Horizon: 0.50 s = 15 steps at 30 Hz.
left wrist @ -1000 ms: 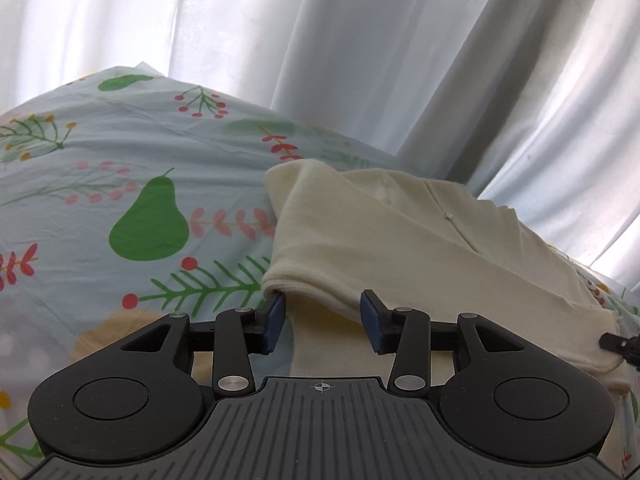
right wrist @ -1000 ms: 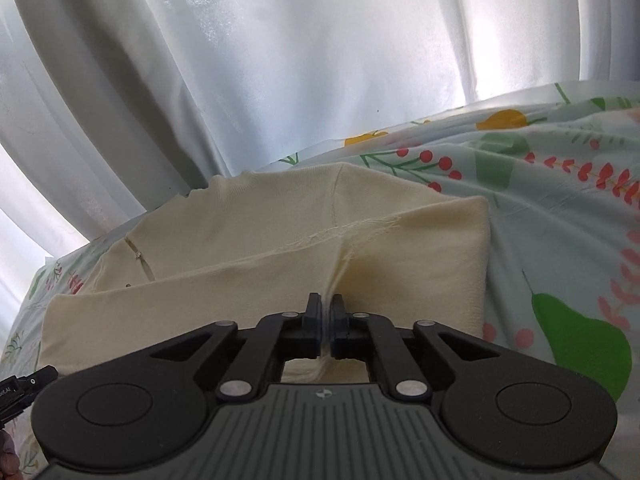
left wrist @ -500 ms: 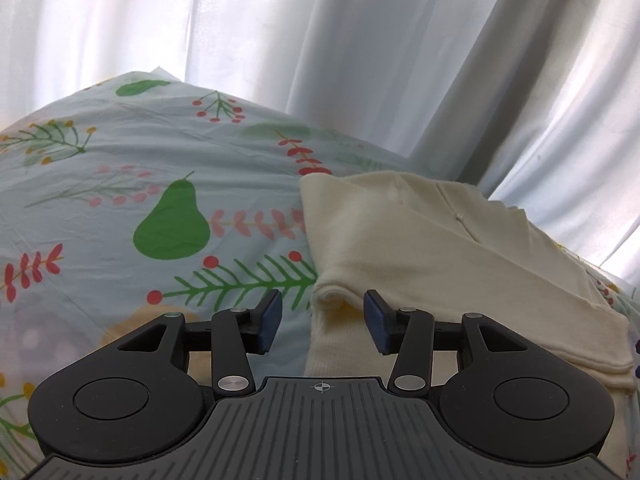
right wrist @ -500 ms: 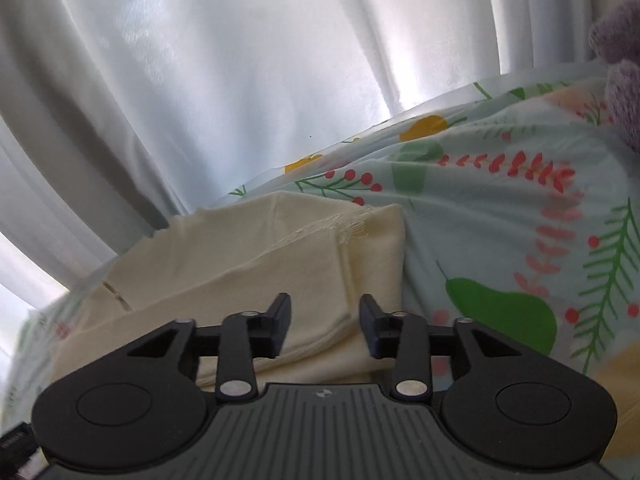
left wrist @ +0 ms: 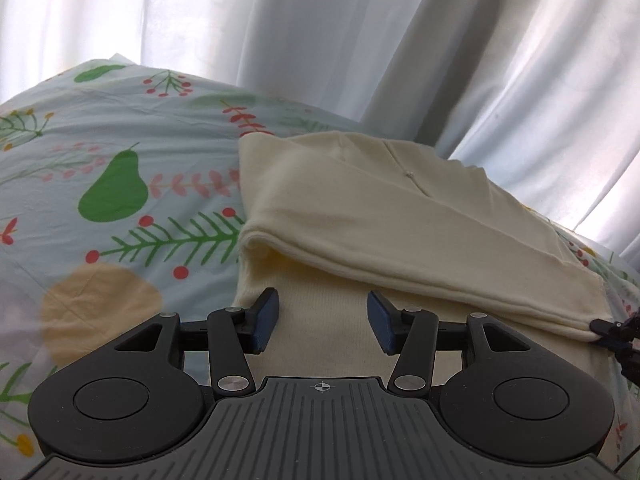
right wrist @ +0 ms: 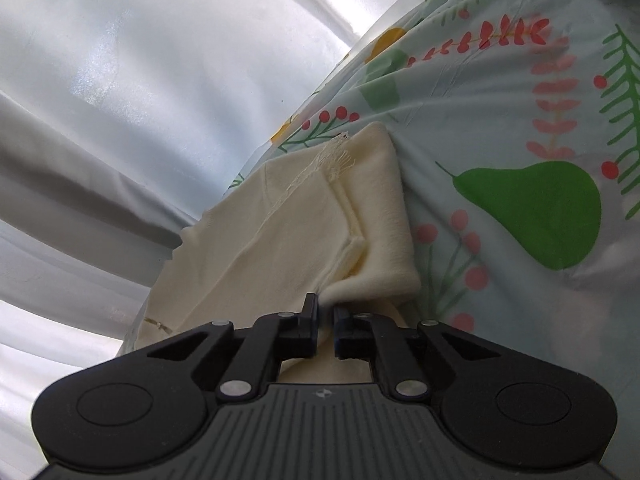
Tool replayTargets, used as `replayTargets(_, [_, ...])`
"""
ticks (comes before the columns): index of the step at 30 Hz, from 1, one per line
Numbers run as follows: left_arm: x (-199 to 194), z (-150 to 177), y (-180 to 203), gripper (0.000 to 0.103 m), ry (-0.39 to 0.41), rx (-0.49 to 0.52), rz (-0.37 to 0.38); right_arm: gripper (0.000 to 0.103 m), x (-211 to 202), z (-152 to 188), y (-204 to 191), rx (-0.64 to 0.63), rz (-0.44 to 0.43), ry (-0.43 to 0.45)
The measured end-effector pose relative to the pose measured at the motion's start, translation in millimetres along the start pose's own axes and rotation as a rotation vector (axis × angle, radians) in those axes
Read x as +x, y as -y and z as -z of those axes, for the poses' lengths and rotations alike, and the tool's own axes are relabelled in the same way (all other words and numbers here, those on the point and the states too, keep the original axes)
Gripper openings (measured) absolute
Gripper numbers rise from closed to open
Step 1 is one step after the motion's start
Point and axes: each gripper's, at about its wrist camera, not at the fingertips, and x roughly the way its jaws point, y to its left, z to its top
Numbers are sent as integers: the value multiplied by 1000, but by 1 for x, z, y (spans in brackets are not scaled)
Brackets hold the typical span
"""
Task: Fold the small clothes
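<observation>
1 cream-coloured knit garment (left wrist: 384, 216), folded into soft layers, lying on a pale blue bedsheet printed with green pears, red berries and fern sprigs (left wrist: 120, 148), close to white gathered curtains (left wrist: 320, 32) at the back. In the left wrist view: upper fold lying diagonally over a lower layer, rolled edge running from the left corner down toward the right.

Left gripper (left wrist: 322, 326) hovering over the lower layer near the garment's left edge, 2 blue-padded fingers (left wrist: 266, 320) about halfway apart and widening; cloth showing between them, not pinched, pads pressing on nothing. At the far right of that view, a small black tip of the other tool (left wrist: 612, 330) at the end of the folded edge.

Right gripper (right wrist: 326, 320) rolled to a tilt, so sheet and curtains slant across its view. Jaws almost together, clamped on a thin bit of the garment's near edge, cream fabric bunched right at the fingertips. Beyond them, a frayed seam (right wrist: 336, 156) along the top of the fold, with a rolled cuff-like end pointing toward a green pear print (right wrist: 536, 212).
</observation>
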Motion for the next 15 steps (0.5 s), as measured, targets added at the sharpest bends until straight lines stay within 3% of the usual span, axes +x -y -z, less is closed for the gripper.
replayTargets(6, [1, 2, 1, 55, 10, 54, -9, 6, 4, -18, 0, -51, 36, 93])
replayTargets(8, [1, 2, 1, 55, 8, 65, -9, 7, 7, -21, 5, -31, 26, 76])
replayTargets(11, [-5, -1, 2, 52, -16, 78, -12, 10, -1, -17, 0, -107, 39, 36])
replayTargets(15, [-31, -15, 5, 54, 15, 88, 102, 14, -25, -8, -15, -238, -2, -2])
